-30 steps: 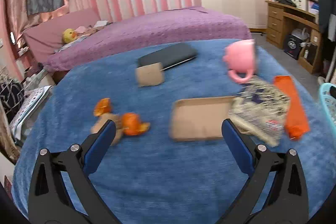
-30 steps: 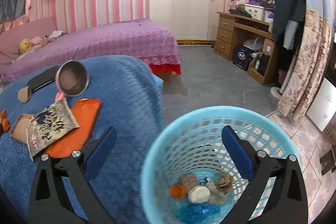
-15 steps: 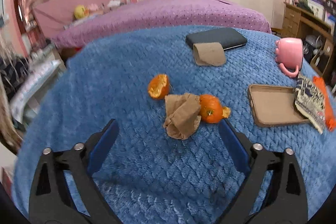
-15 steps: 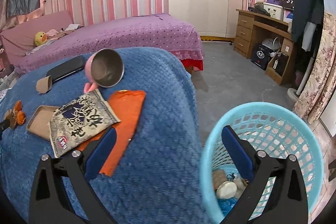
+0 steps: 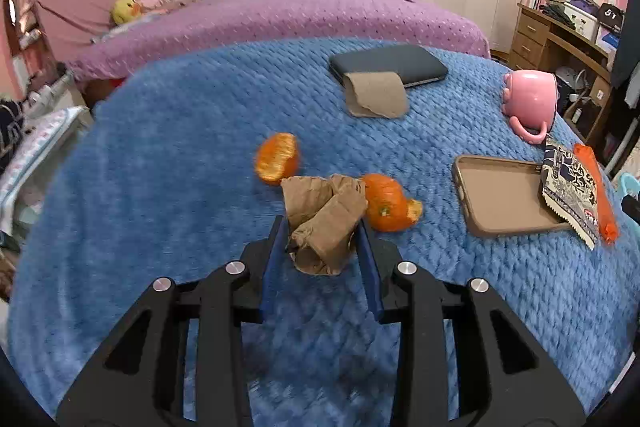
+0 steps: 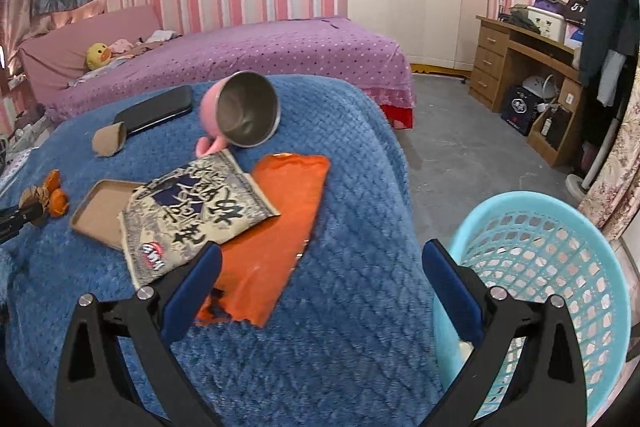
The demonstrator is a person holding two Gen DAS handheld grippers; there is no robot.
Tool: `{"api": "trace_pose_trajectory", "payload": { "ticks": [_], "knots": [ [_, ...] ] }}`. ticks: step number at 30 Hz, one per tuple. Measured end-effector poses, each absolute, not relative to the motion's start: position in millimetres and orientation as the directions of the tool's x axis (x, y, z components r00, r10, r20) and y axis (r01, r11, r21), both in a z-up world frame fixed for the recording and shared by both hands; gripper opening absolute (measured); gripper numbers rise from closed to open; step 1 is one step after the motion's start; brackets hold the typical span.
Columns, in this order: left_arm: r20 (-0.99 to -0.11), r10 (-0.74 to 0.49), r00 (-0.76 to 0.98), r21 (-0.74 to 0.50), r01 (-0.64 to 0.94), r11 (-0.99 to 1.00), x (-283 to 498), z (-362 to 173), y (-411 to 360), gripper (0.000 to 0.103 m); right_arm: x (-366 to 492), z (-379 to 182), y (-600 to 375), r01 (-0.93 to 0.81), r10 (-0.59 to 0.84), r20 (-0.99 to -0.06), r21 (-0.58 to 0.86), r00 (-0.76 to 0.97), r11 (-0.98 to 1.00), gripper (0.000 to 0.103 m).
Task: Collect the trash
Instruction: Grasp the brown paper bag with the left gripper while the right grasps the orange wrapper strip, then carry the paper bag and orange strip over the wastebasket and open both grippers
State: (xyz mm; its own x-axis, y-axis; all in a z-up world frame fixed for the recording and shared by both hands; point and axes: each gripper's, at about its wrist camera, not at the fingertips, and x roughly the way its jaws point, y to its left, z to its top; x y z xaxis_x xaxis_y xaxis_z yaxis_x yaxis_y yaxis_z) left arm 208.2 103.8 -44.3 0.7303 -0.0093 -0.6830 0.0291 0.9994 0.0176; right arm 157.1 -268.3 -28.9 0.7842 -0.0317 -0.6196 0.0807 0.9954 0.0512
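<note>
1. You are closing your left gripper (image 5: 322, 227): its jaws have just been narrowing from wide open, and the blue pads are now pressing both sides of the crumpled paper (image 5: 324, 217), which is sitting mid-blanket (image 5: 160, 131).
2. That is meaning, I judge, 1 piece of trash is gripped and ready to lift; it is still resting on the blanket.
3. Your right gripper (image 6: 320, 277) is standing wide open and holding nothing, hovering over the blanket's right edge by the orange wrapper (image 6: 276, 227).
4. The basket (image 6: 560, 267) is waiting beyond that edge, on the floor.
5. 2 orange peels (image 5: 386, 203) are flanking the paper; the right 1 is touching it and may drag along.
6. The snack bag (image 6: 192, 215), phone case (image 5: 508, 195), mug (image 5: 532, 99) and the dark phone (image 5: 388, 65) are lying between paper and basket.
</note>
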Motion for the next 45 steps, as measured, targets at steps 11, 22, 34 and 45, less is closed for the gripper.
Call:
{"api": "trace_pose_trajectory", "payload": {
  "ticks": [11,22,34,45],
  "knots": [
    [-0.677,-0.003,0.736,-0.017,-0.011,1.0,202.6,-40.5,111.0,0.033,175.4,-48.6,-232.6,-0.029,0.02,-0.712,-0.001,0.702,1.0,0.087],
    [-0.673,-0.015,0.74,-0.019,0.002,1.0,202.1,-41.6,95.9,0.033,175.0,-48.5,-252.7,-0.034,0.126,-0.695,0.145,0.708,0.989,0.017],
    [-0.643,-0.054,0.764,-0.023,0.052,0.998,198.0,-33.4,57.4,0.033,163.7,-34.1,-274.6,-0.011,0.068,-0.645,0.092,0.761,0.996,0.012],
    [-0.616,-0.122,0.778,-0.01,0.147,0.989,191.2,-28.9,-9.0,0.033,144.3,-23.4,-326.5,0.057,0.021,-0.611,0.107,0.791,0.993,0.012]
  ]
}}
